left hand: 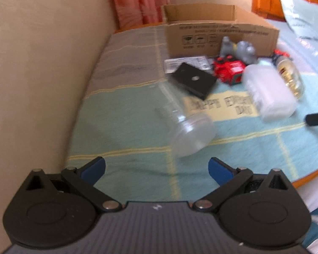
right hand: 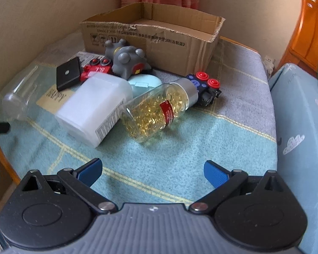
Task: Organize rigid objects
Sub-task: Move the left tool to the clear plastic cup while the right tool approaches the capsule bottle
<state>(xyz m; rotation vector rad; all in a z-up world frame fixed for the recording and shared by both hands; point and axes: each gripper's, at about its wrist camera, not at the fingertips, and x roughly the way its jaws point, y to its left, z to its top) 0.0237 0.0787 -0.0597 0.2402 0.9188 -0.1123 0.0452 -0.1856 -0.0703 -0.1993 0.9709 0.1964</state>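
Clear plastic bottle [left hand: 185,124] lies on its side on the table [left hand: 125,127], dead ahead of your left tongs [left hand: 156,169], base nearest, neck pointing away. Both tongs gape wide, empty; right tongs [right hand: 152,172] face the capsule bottle [right hand: 156,110] instead.

A pale patch on the tablecloth [left hand: 220,108] carries dark capitals that seem to read "HAPPY EVERY DAY", though blur smears the middle word; the right wrist view shows only "HAPPY" [right hand: 56,97]. The cardboard box [right hand: 159,48] at the far side bears rows of handling symbols and lines of print too small to read. The red toy car [right hand: 95,71] shows white digits, unclear. The white container's [right hand: 95,108] barcode label and the capsule bottle's [right hand: 156,110] red label cannot be read.
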